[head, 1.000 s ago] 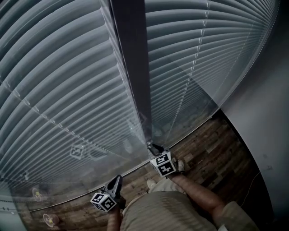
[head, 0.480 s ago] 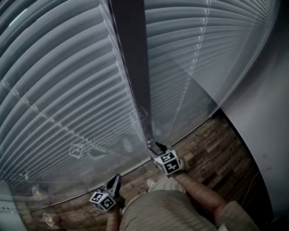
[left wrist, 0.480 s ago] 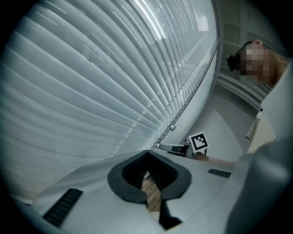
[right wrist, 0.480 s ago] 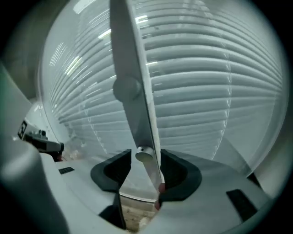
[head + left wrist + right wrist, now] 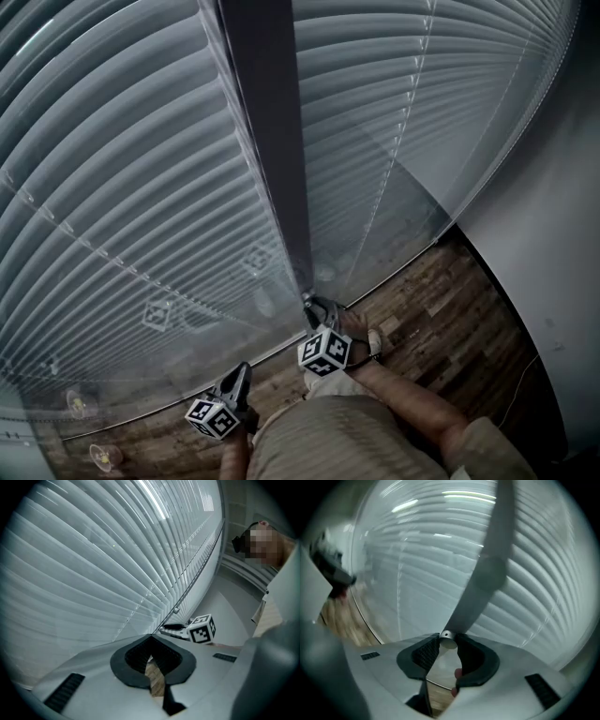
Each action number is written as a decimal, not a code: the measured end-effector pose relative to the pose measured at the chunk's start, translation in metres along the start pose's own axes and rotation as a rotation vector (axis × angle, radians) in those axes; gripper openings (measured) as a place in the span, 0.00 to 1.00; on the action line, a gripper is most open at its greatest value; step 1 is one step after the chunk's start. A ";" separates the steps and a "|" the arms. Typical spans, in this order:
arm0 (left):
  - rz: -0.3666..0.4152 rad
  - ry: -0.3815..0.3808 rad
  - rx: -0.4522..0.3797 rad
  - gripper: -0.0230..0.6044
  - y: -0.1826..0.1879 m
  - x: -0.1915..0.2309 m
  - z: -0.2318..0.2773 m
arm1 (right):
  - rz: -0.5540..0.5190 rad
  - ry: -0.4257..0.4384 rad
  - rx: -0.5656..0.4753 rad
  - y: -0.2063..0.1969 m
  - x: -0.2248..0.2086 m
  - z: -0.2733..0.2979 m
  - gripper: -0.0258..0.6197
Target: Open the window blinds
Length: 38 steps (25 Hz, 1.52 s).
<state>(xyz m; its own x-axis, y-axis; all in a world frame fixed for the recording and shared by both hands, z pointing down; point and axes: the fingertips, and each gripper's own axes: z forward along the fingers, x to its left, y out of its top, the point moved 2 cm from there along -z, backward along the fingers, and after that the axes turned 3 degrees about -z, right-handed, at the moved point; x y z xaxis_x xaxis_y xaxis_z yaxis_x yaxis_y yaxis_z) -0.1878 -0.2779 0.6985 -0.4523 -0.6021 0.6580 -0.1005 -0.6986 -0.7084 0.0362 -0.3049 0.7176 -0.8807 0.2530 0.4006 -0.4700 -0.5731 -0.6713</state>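
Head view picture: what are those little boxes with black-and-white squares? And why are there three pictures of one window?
A person stands at a window and holds a grabbing tool in each hand. The boxes are just parts of those tools. The head view comes from a camera on the person's head. It looks down at the blinds, the wooden floor and both tools. The other two pictures come from a small camera that rides on each tool and looks along its two jaws. The right tool has just been closing its jaws, and it pinches the silver end of the wand, the rod that hangs from the blinds. The left tool is shut with nothing in it and is held close to the person's body.
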 end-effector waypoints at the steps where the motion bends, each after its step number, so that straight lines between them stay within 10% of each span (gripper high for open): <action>1: 0.002 -0.001 0.002 0.06 0.000 -0.001 0.001 | -0.109 -0.058 0.020 0.001 0.003 0.000 0.23; 6: 0.004 -0.002 0.002 0.06 -0.001 -0.003 0.001 | -0.013 0.017 -0.015 -0.001 0.001 0.000 0.24; 12: -0.005 0.009 -0.010 0.06 0.000 -0.002 -0.004 | 0.622 0.284 -0.151 -0.010 -0.017 -0.006 0.31; 17: -0.005 0.012 -0.005 0.06 -0.005 0.000 -0.006 | 0.892 0.430 -0.173 -0.015 -0.015 0.005 0.31; 20: -0.005 0.011 -0.003 0.06 -0.005 -0.001 -0.006 | 0.830 0.397 -0.146 -0.015 -0.014 0.007 0.24; 25: 0.001 0.002 0.007 0.06 -0.001 -0.008 -0.001 | 0.198 0.094 -0.024 0.001 -0.006 0.000 0.24; 27: 0.004 -0.003 0.008 0.06 -0.004 -0.007 0.001 | 0.108 0.042 -0.011 -0.002 -0.002 0.002 0.24; 38: 0.000 0.012 -0.006 0.06 -0.004 -0.003 -0.006 | 0.556 0.268 -0.162 -0.014 -0.015 -0.006 0.32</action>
<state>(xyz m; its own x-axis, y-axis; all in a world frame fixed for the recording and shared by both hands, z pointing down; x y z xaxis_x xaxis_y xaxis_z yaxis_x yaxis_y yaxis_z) -0.1908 -0.2709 0.6977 -0.4631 -0.5972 0.6549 -0.1054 -0.6965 -0.7097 0.0561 -0.2964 0.7175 -0.9701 0.1505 -0.1906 0.0766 -0.5551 -0.8282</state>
